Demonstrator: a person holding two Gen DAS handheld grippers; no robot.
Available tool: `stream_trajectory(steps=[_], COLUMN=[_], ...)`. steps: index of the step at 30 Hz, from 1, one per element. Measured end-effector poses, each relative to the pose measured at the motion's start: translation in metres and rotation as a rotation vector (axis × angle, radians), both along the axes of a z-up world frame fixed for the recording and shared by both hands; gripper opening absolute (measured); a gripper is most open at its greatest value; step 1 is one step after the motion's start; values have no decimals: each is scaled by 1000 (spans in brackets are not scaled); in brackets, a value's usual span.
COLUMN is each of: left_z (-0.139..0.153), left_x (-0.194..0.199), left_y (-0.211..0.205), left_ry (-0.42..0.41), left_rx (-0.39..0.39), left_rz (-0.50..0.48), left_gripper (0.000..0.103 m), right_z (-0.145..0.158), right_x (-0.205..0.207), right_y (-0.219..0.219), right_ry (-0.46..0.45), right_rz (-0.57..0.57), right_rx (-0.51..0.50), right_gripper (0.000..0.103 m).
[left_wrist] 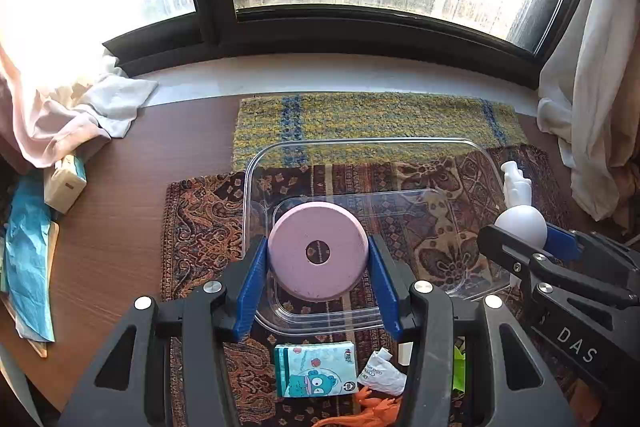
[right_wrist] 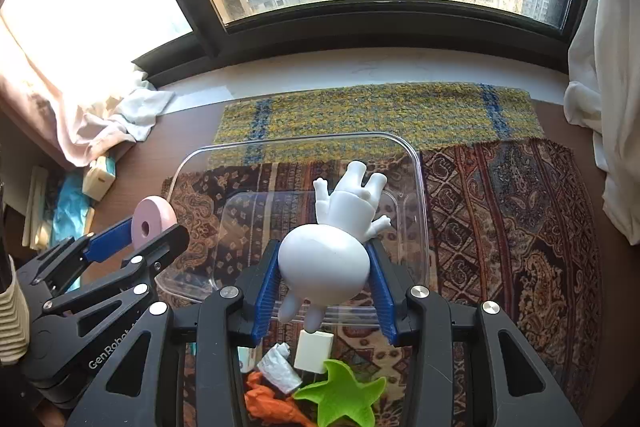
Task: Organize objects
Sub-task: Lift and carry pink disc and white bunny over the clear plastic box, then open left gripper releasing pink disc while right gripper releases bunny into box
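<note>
Left claw (left_wrist: 318, 291) closed on a pink disc (left_wrist: 318, 254), pinched at its two round edges between the blue pads (left_wrist: 252, 291). Held above the near part of a clear plastic box (left_wrist: 360, 147), apparently not yet resting on its floor. Risk here: only two narrow contact lines on a curved rim, so could rotate or slip out and bounce off the box wall if released too high or tilted. Below the claw, on the patterned cloth (left_wrist: 192, 227), a tissue pack (left_wrist: 316, 369), a crumpled white wrapper (left_wrist: 380, 373) and an orange toy (left_wrist: 372, 407), all still outside the box. At right, the other claw with a white figure (left_wrist: 520, 223), very near the box's right wall.

Right claw (right_wrist: 324, 291) closed on the white figure (right_wrist: 325, 265), gripped at the smooth round head, body and legs pointing away over the box (right_wrist: 296, 141). Smooth, egg-like surface: likely to squirt out of the pads, or swing under its own weight. Left claw with the disc (right_wrist: 154, 221) close at the left edge of the box; both lowering together could mean a collision, or a push on the light box, sliding it on the cloth. Beneath, a small white block (right_wrist: 314, 351), the wrapper (right_wrist: 280, 367), the orange toy (right_wrist: 272, 407) and a green star (right_wrist: 344, 393), still waiting.
</note>
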State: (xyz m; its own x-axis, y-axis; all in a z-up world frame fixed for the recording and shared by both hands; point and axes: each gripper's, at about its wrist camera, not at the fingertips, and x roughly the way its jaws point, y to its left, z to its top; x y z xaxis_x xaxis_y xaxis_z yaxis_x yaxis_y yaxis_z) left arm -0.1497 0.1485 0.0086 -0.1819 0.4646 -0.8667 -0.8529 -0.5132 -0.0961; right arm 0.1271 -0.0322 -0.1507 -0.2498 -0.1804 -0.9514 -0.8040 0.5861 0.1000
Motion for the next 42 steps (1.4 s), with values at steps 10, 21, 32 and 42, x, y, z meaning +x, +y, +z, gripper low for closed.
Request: stream_trajectory(steps=[10, 21, 32, 42], left_z=[-18, -23, -12, -3], left_x=[-5, -5, -7, -6], left_y=[21, 27, 11, -11], left_ry=[-7, 25, 61, 87], left_rx=[-51, -62, -59, -52], left_rz=[-50, -96, -81, -79], left_gripper=[49, 61, 75, 83], right_z=[-30, -46, -27, -1], right_x=[12, 20, 24, 19], right_y=[-6, -17, -23, -31], right_ry=[-29, -46, -103, -140], right_rz=[-1, -25, -63, -91], right_rx=[-78, -149, -177, -189], right_gripper=[42, 47, 50, 55])
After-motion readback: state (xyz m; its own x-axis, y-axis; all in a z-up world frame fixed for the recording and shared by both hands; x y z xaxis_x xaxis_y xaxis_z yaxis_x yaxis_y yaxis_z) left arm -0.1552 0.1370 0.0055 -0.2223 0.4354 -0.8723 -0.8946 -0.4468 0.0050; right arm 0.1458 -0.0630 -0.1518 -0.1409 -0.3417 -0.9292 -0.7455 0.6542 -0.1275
